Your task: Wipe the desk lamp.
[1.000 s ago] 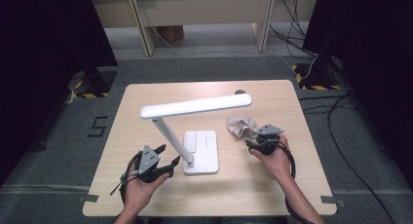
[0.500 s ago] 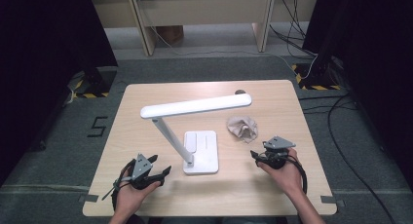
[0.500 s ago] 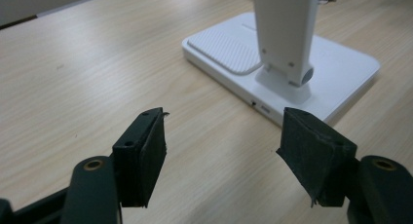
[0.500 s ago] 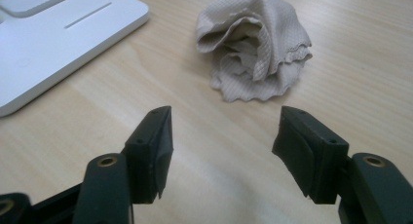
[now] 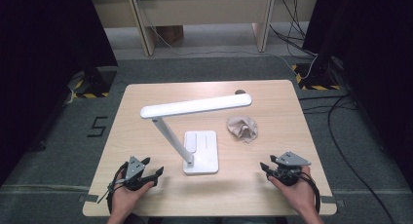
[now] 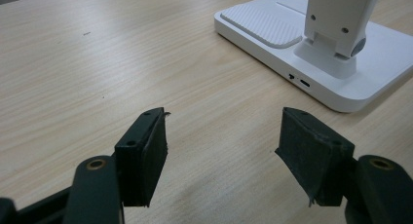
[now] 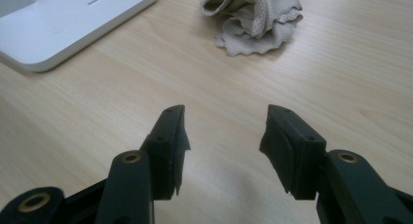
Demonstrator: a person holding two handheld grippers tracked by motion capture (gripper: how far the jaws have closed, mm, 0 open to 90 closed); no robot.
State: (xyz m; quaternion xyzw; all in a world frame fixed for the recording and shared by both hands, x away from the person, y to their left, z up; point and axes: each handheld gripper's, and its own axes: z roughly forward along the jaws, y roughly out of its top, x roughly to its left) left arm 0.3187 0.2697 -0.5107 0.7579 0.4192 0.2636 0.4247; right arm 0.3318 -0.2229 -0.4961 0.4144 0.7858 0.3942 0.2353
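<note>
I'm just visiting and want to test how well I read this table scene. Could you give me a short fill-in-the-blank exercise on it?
1. The white desk lamp stands on a table made of light ____.
2. The crumpled cloth lies on the side of the ____ gripper.
3. Between the pads of the left gripper there is ____ but bare tabletop.
4. The cloth lies ____ from the lamp's base, not touching it.

Missing words: wood; right; nothing; apart
</note>
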